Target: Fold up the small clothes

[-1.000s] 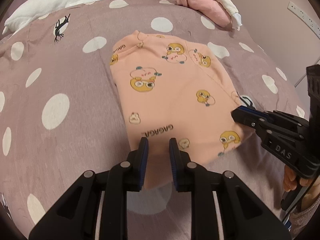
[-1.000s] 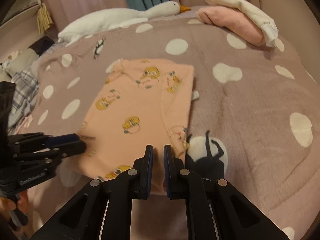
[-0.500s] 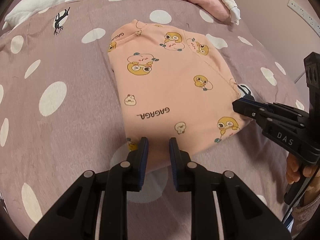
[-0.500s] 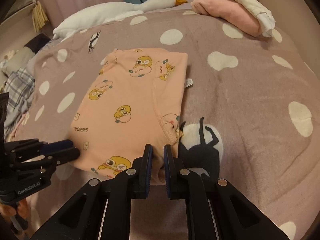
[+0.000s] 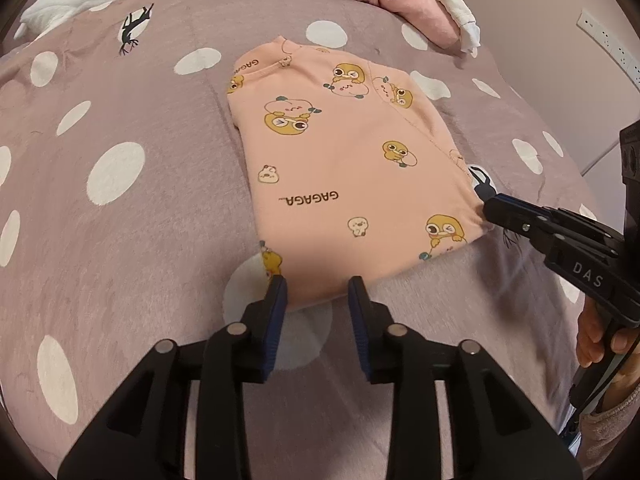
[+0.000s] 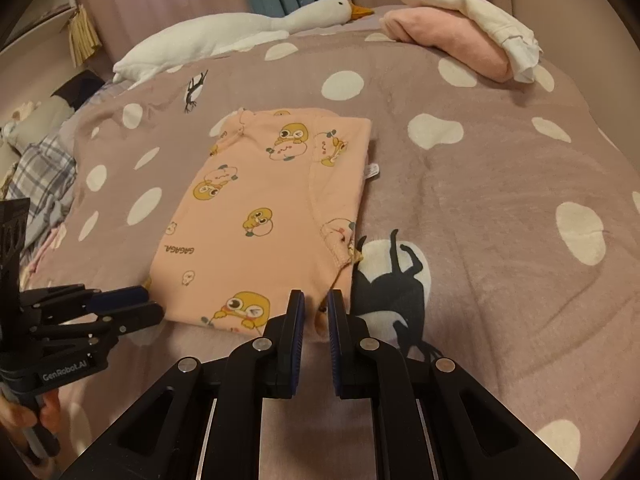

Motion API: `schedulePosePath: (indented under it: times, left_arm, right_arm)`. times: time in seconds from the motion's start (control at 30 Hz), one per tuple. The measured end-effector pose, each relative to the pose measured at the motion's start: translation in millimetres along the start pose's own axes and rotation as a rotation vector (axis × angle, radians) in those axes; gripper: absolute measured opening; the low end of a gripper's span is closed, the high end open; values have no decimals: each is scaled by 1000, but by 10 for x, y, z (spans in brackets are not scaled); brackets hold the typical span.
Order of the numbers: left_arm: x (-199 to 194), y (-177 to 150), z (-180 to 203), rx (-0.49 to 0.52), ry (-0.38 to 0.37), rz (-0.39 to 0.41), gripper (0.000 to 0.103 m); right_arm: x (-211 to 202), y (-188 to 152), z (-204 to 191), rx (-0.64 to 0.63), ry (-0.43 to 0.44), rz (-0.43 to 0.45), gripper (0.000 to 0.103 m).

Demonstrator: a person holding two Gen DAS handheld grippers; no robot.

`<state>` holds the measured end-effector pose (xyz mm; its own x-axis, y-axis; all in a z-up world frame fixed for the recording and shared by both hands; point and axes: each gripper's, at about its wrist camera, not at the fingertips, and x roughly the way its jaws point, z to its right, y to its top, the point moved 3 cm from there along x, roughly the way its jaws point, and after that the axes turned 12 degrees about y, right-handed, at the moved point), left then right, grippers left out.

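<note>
Fingers of your left gripper [image 5: 316,286] stand apart at the near hem of the peach duck-print shirt [image 5: 352,176], gripping nothing. Your right gripper [image 6: 315,300] sits at the shirt's near right corner with only a narrow gap between its jaws; whether it pinches cloth, you cannot tell. The shirt lies folded flat mid-bed on the polka-dot bedspread [image 6: 500,184]. Beyond, at the far edge, rest a goose plush [image 6: 240,32] and folded pink and cream clothes [image 6: 460,36].
</note>
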<state>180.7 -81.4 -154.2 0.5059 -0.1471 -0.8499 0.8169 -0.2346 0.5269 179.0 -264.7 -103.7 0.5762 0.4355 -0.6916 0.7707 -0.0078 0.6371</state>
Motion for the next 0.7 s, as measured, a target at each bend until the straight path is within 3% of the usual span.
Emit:
schedulePosePath:
  times: [0.13, 0.2, 0.27, 0.43, 0.5, 0.7]
  left_arm:
    - [-49, -26, -93, -40, -5, 2, 54]
    - [-63, -22, -166, -74, -15, -2, 68]
    - [-60, -18, -235, -105, -28, -9, 71]
    - [-24, -19, -309, -157, -59, -39, 73]
    - [2, -2, -327, -164, -61, -47, 78]
    - [118, 50, -325, -168, -68, -66, 79]
  right_arm:
    - [-78, -11, -2, 13, 12, 14, 12]
    - [-109, -31, 14, 31, 24, 16, 27]
    - [-141, -54, 48, 56, 37, 25, 35]
    - [-175, -95, 125, 123, 74, 29, 40]
    - [-182, -105, 170, 159, 91, 38, 51]
    - [-162, -96, 315, 269, 167, 62, 53]
